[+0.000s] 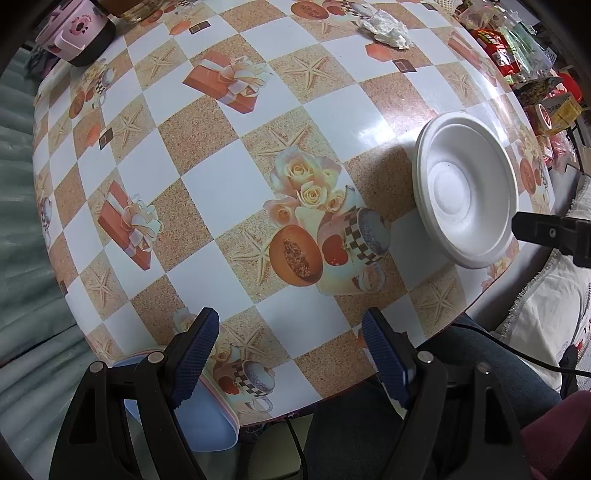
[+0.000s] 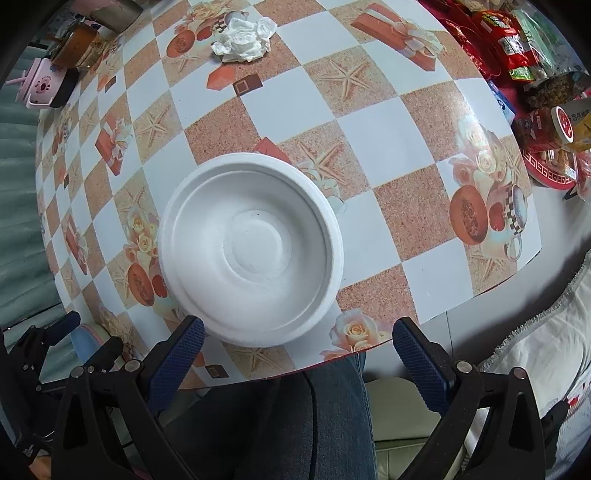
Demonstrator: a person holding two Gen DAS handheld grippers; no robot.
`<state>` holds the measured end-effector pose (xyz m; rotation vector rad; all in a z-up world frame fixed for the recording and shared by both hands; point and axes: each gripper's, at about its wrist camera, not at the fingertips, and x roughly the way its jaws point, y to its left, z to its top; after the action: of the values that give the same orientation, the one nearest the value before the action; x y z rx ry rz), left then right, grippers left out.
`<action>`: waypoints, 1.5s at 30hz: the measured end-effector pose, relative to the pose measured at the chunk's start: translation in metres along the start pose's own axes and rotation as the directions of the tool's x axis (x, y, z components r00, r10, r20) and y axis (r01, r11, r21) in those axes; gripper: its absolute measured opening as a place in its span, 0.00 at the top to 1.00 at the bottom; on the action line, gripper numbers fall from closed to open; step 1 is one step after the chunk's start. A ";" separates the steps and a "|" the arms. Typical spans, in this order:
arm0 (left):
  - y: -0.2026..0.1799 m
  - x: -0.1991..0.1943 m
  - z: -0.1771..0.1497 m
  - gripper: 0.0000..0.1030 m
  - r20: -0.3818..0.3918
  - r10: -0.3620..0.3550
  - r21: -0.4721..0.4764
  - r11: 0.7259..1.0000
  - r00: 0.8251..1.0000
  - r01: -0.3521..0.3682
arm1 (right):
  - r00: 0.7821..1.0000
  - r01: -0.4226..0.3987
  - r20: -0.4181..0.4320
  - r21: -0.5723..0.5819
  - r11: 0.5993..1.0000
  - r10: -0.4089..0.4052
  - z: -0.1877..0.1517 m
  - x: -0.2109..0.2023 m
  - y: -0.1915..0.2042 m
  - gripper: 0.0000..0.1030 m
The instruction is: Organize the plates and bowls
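A white foam bowl (image 2: 251, 247) sits upright on a round table with a checked, printed cloth (image 2: 388, 122); it also shows at the right in the left wrist view (image 1: 465, 188). My right gripper (image 2: 297, 354) is open and empty, just in front of the bowl's near rim. My left gripper (image 1: 291, 350) is open and empty over the table's near edge. A blue plate with a pink rim (image 1: 207, 413) lies under its left finger, partly hidden; it also shows at the far left in the right wrist view (image 2: 85, 341).
A crumpled tissue (image 2: 243, 40) lies at the far side. A pink container (image 1: 70, 33) and jars stand at the back left. Snack packets (image 2: 517, 48) and boxes crowd the right edge. My legs in jeans (image 2: 325, 424) are below the table's near edge.
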<state>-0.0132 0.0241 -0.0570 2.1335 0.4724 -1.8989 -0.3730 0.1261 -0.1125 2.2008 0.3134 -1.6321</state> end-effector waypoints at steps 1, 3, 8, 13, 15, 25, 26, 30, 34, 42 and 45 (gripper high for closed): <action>-0.001 0.000 0.000 0.20 -0.001 0.001 0.003 1.000 1.000 -0.001 | 1.000 -0.004 0.000 0.006 1.000 0.004 -0.001 0.000 -0.002 0.00; -0.004 0.000 0.000 0.20 0.000 0.004 0.009 1.000 1.000 -0.004 | 1.000 -0.007 0.002 0.017 1.000 0.007 -0.002 0.000 -0.005 0.00; -0.011 0.000 0.001 0.20 0.001 0.009 0.026 1.000 1.000 -0.009 | 1.000 -0.013 0.000 0.032 0.999 0.013 -0.003 -0.001 -0.011 0.00; -0.014 0.002 0.000 0.20 -0.002 0.011 0.033 0.999 1.000 -0.011 | 1.000 -0.017 -0.004 0.042 0.999 0.017 -0.003 0.000 -0.016 0.00; -0.014 0.003 -0.001 0.20 -0.004 0.011 0.033 0.999 1.000 -0.011 | 1.000 -0.017 -0.008 0.044 0.999 0.017 -0.003 0.001 -0.018 0.00; -0.030 0.002 0.016 0.20 0.014 0.006 0.055 0.998 1.000 -0.007 | 1.000 -0.007 -0.006 0.059 0.998 0.007 -0.006 0.010 -0.029 0.00; -0.034 0.001 0.019 0.20 0.018 -0.002 0.049 0.999 1.000 0.001 | 1.000 0.002 -0.004 0.061 0.998 -0.001 -0.006 0.011 -0.032 0.00; -0.050 0.001 0.033 0.20 0.031 -0.018 0.043 0.999 0.999 0.016 | 0.999 0.030 -0.012 0.062 0.998 -0.029 -0.003 0.019 -0.040 0.00; -0.067 0.007 0.043 0.20 0.052 0.010 0.054 0.998 0.999 -0.013 | 0.999 0.037 -0.009 0.052 0.998 -0.036 0.002 0.021 -0.044 0.00; -0.068 0.030 0.061 0.20 0.025 0.031 -0.010 0.999 0.999 -0.030 | 0.998 0.062 -0.008 0.006 0.998 -0.062 0.022 0.027 -0.039 0.00; -0.065 0.035 0.062 0.20 0.015 0.028 -0.032 0.999 1.000 -0.027 | 0.998 0.060 -0.014 -0.007 0.998 -0.060 0.025 0.027 -0.039 0.00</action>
<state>-0.0919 0.0622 -0.0969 2.0929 0.4650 -1.8789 -0.4022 0.1488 -0.1514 2.2187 0.3916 -1.6451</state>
